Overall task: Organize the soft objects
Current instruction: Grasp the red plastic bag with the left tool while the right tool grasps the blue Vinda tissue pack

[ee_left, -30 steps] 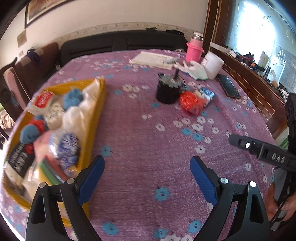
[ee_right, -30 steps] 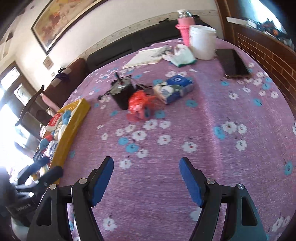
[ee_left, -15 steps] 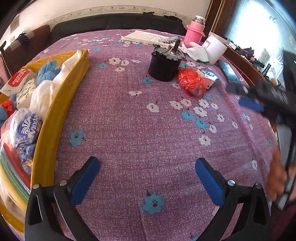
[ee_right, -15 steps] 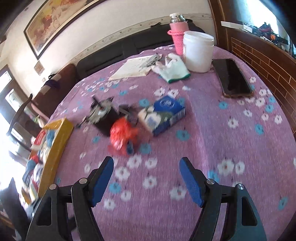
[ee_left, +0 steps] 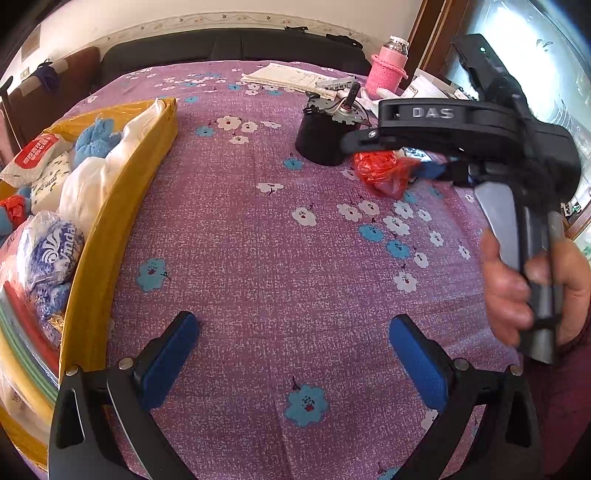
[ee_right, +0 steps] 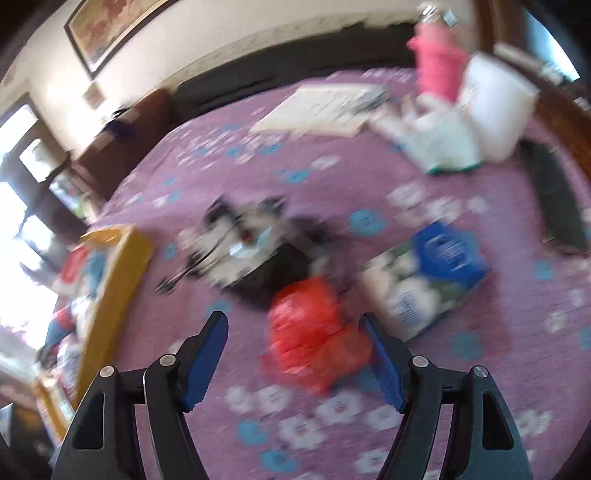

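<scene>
Left gripper point(ee_left: 293, 345) is spread as wide as it goes, nothing in it, hanging over bare purple cloth point(ee_left: 258, 258) near the 6 o'clock edge of its view; I'd guess it's just parked out of the way. The yellow bin point(ee_left: 110, 221) sits at 9 o'clock, already stuffed with tissue packs, blue fluffy bits and a white bag, so that looks like where the soft stuff goes. Right gripper point(ee_right: 293, 356) is open too, holding nothing, and its view is all smeared. The red bag point(ee_right: 314, 339) sits right between its pads, not pinched, so my read is that's the next grab. In the left view the bag point(ee_left: 382, 171) is at 2 o'clock, with the hand point(ee_left: 532, 280) on the right gripper's handle at 3. Just past the bag: a black motor thing point(ee_right: 258, 258), hard, probably stays, and a blue tissue pack point(ee_right: 432, 277) at 2 o'clock. Further back there's papers point(ee_right: 321, 107), a white tub point(ee_right: 498, 110) and a pink flask point(ee_right: 437, 62) near 1 o'clock, then a dark sofa point(ee_left: 229, 46) and a framed picture point(ee_right: 122, 26) on the wall.
</scene>
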A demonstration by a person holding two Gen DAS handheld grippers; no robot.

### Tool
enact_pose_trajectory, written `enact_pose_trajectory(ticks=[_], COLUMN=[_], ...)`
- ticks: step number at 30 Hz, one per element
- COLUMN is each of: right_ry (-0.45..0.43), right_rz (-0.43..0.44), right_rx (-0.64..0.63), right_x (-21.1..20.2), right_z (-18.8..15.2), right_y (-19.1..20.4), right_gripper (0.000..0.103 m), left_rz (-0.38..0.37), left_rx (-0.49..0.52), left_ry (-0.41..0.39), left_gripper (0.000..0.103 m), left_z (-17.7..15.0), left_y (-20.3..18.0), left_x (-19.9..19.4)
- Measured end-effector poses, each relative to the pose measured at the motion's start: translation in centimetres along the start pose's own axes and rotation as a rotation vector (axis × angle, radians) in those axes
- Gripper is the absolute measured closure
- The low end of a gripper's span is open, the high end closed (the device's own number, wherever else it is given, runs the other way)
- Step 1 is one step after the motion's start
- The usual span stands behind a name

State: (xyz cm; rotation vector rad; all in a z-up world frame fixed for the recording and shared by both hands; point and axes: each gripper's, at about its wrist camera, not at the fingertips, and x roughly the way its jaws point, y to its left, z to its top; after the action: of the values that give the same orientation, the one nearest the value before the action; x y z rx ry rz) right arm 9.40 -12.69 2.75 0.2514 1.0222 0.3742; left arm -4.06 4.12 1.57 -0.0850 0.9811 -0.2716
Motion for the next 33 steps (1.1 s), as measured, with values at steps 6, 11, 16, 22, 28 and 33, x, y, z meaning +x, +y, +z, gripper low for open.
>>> enact_pose_trajectory(ticks=[6,11,16,22,28,33], right_ry=[-0.050,-0.050,-0.081,-0.072,-0.064,-0.120], right_rz=[-0.010,-0.160,-0.164,-0.303,-0.338,-0.272], right_rx=[0.051,0.252,0.356,0.284,0.228,0.178], right_x=[-4.2,-3.8,-2.2,0.1,-1.8,-3.8], right_z=[-0.6,-0.3,1.1,3.3,0.8,-3.0], right_y=[-2.8,-8.2,-8.9,-6.8,-7.1,-7.3], right_gripper=[0.021,0.020,0.020,0.019,0.041,0.041], left_rz=[-0.001,-0.001,0.010,0.154,0.090,-0.035], left_rx=[-0.002,-0.001,0.008,0.160,0.138,-0.019], left_ry=[-0.002,-0.002,0.004,0.060,0.099,0.114], left_gripper=[0.000,0.000,0.000,0.000,0.000,0.000], left_z=[-0.2,-0.2,-0.2,-0.5,-0.2,3.6], left_y=[0.1,0.2,0.1,-2.5,-1.7,-0.6], left_x=[-0.3,-0.3,-0.2,1.1,0.8,1.3])
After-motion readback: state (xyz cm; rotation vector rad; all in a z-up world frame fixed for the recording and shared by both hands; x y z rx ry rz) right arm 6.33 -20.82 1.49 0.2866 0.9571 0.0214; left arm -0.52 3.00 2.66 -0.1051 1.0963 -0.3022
